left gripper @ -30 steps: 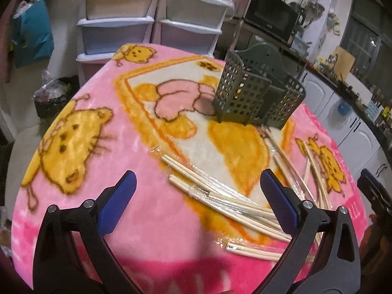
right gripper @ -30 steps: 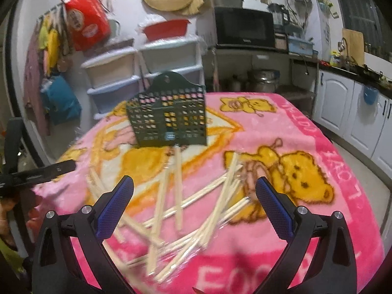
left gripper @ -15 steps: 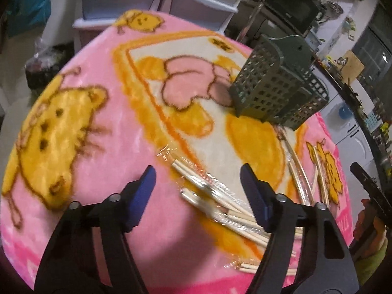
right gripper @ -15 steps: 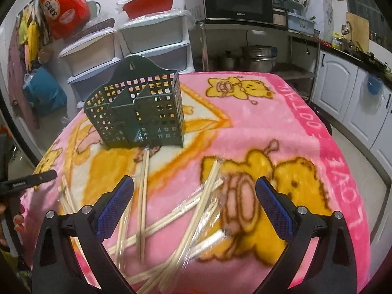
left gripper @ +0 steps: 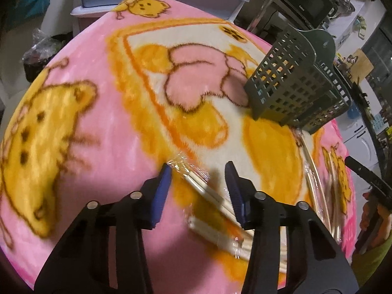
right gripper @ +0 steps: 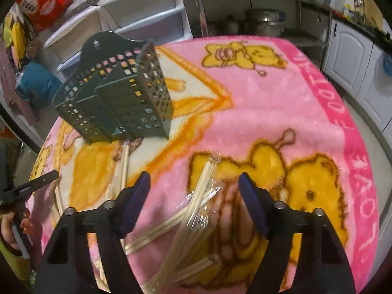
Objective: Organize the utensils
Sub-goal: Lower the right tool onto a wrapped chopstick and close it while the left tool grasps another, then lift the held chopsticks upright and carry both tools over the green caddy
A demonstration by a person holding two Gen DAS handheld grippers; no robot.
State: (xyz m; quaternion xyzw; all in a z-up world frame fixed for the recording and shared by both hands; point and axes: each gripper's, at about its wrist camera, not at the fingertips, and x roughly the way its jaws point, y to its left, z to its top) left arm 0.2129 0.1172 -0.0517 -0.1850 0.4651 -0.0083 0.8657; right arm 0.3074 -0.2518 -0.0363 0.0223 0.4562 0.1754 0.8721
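Observation:
Several pairs of plastic-wrapped wooden chopsticks lie scattered on a round table under a pink cartoon blanket (left gripper: 103, 93). A dark green perforated utensil holder (left gripper: 296, 83) stands upright at the far side; it also shows in the right wrist view (right gripper: 117, 98). My left gripper (left gripper: 198, 171) is open, low over the table, its blue pads straddling the tip of one wrapped pair (left gripper: 203, 186). My right gripper (right gripper: 193, 181) is open, its fingers either side of another wrapped pair (right gripper: 203, 183).
More wrapped chopsticks lie near the holder's base (right gripper: 123, 161) and at the right edge (left gripper: 316, 178). White plastic drawers (right gripper: 147, 17) stand beyond the table. Kitchen cabinets (right gripper: 350, 49) and a microwave (left gripper: 308, 0) are behind. The blanket (right gripper: 281, 103) covers the table.
Both grippers have come down and forward toward the table. The left jaws have narrowed around a chopstick pair's tip. The right gripper now straddles another pair.

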